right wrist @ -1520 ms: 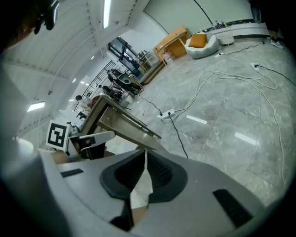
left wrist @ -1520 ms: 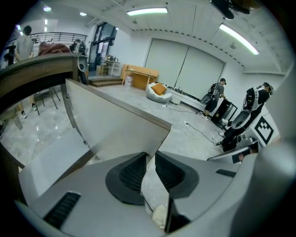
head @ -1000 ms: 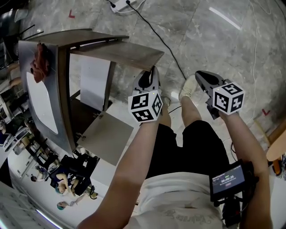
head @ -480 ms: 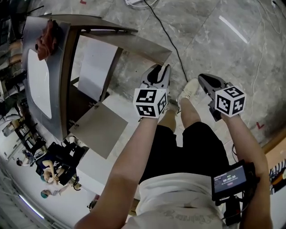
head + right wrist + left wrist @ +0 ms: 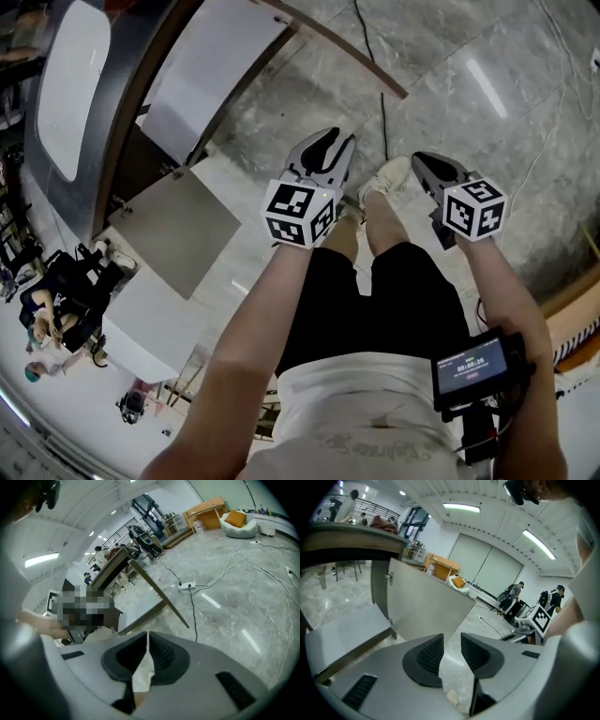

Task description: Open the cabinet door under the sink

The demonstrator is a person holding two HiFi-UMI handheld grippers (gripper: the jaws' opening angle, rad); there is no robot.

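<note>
- I judge the opening itself finished. The flat grey cabinet door stands swung wide out from the cabinet, left of centre in the head view. It sits below the white oval sink basin at the upper left.
- My left gripper has its jaws apart with only floor showing between them. They have just been opening, and nothing is held. In the left gripper view the door lies ahead at centre left, apart from the jaws.
- My right gripper, at centre right, has its jaws pressed together on nothing.
- The next move, as I see it, is only to draw both hands clear without knocking the door's free edge.
- A second pale panel with a brown edge juts across the top of the frame, probably the other door.
- A thin black cable runs over the grey marble floor, and my white shoe sits between the grippers. Neither blocks the door.
</note>
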